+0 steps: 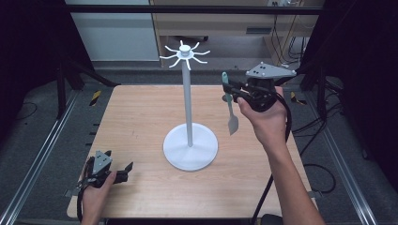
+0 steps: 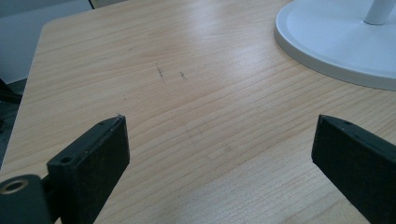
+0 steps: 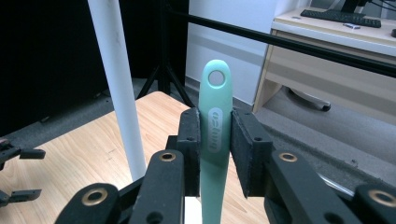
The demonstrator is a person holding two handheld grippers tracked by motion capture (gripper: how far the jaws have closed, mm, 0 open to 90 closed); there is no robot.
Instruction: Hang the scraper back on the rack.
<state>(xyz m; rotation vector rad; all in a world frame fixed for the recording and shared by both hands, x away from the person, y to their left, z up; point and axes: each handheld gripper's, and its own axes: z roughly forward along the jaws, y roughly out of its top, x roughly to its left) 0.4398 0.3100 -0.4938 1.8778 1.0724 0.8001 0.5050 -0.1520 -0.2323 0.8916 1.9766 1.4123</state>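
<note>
A white stand with a round base and a crown of hooks rises from the middle of the wooden table. My right gripper is held high to the right of the pole, shut on the mint-green handle of a small spatula. The spatula hangs upright with its grey blade down. In the right gripper view the handle with its hanging hole stands between the pads, beside the pole. My left gripper rests open on the table's near left corner.
The left gripper view looks across bare wood toward the rim of the stand's base. A black frame bar crosses above the far edge. Metal rails run along both sides of the table.
</note>
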